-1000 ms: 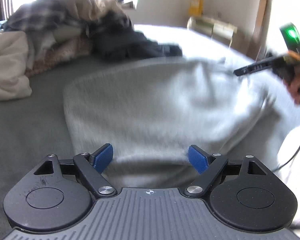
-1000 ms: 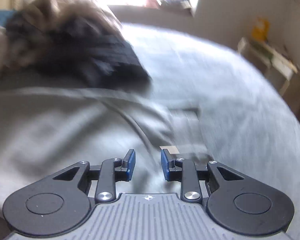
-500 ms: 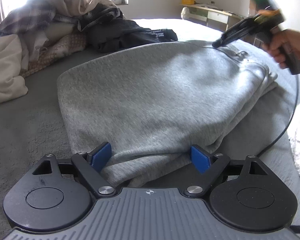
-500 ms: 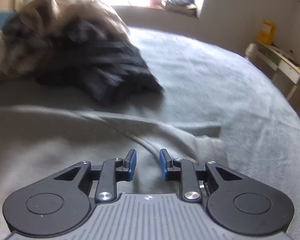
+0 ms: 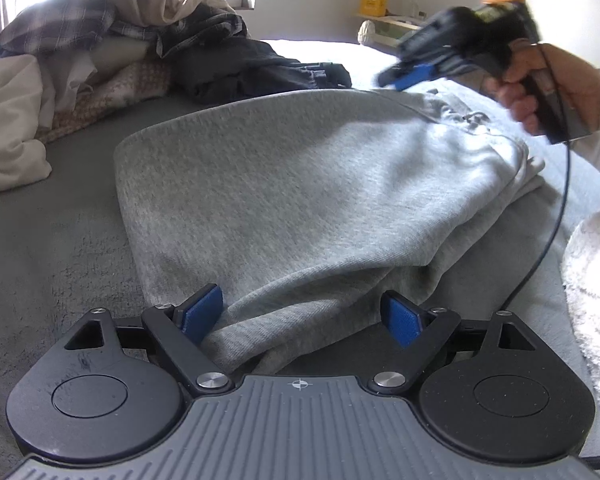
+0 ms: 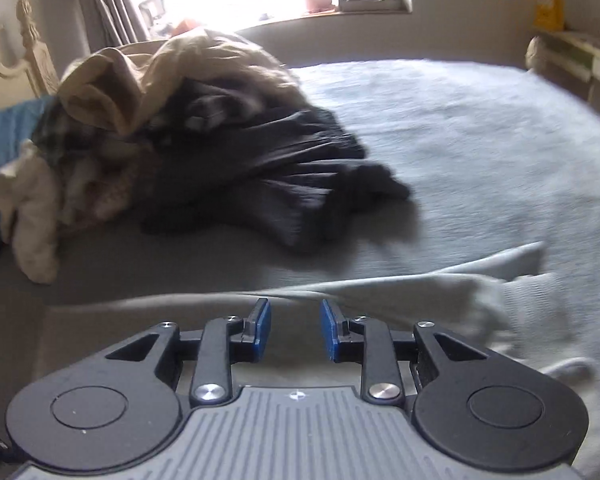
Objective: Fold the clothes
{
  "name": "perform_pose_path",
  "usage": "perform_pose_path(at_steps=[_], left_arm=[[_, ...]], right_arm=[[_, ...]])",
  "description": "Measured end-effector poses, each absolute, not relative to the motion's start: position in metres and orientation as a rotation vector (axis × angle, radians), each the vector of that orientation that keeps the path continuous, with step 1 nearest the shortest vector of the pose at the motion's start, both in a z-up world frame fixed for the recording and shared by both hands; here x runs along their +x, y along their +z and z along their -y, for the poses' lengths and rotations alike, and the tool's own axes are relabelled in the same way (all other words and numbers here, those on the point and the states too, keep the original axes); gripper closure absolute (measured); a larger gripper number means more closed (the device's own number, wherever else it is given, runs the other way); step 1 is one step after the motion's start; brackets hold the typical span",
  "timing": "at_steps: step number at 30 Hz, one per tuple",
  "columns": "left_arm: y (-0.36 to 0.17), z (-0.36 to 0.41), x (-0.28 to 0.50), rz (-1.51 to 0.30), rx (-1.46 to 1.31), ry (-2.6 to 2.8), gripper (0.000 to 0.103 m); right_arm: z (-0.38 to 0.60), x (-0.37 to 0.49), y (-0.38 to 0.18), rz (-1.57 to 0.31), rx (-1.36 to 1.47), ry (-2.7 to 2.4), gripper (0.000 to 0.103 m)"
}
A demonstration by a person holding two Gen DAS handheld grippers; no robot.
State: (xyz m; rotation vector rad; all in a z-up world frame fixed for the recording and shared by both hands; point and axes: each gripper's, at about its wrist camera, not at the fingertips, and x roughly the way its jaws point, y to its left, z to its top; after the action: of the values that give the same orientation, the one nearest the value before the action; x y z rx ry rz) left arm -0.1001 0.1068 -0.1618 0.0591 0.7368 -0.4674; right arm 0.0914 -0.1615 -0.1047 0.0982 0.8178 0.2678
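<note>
Left wrist view: left hand-held gripper [image 5: 302, 314] spread wide around the folded grey sweatshirt [image 5: 300, 184]; right hand-held gripper [image 6: 295, 330] slightly parted, pinching nothing, above it.

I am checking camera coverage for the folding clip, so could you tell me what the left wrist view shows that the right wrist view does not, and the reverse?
Only the left wrist view shows the right gripper from outside, held in a hand above the grey garment, with its cable hanging. Only the right wrist view shows the window sill, curtain and bedpost. Both show the grey garment, the clothes pile and the dark garment on the bed.
</note>
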Motion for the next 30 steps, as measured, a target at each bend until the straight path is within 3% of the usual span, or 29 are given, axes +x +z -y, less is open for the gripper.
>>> perform_pose_path(at_steps=[3, 6, 16, 26, 30], left_arm=[[-0.163, -0.108, -0.1, -0.733, 0.047, -0.47, 0.016], [-0.163, -0.11, -0.099, -0.733, 0.03, -0.476, 0.016], [-0.146, -0.139, -0.098, -0.721, -0.143, -0.483, 0.015], [-0.109, -0.19, -0.083, -0.643, -0.337, -0.383, 0.015], [-0.109, -0.182, -0.051, -0.652, -0.277, -0.353, 0.016]], right_arm=[[0.149, 0.108, -0.131, -0.868, 0.097, 0.26, 0.061], [0.156, 0.116, -0.15, -0.881, 0.155, 0.252, 0.061], [0.187, 0.065, -0.108, -0.906, 0.3, 0.381, 0.06], [0.132, 0.013, -0.113, -0.97, 0.205, 0.634, 0.06], [0.1, -0.003, -0.12, -0.956, 0.087, 0.718, 0.06]])
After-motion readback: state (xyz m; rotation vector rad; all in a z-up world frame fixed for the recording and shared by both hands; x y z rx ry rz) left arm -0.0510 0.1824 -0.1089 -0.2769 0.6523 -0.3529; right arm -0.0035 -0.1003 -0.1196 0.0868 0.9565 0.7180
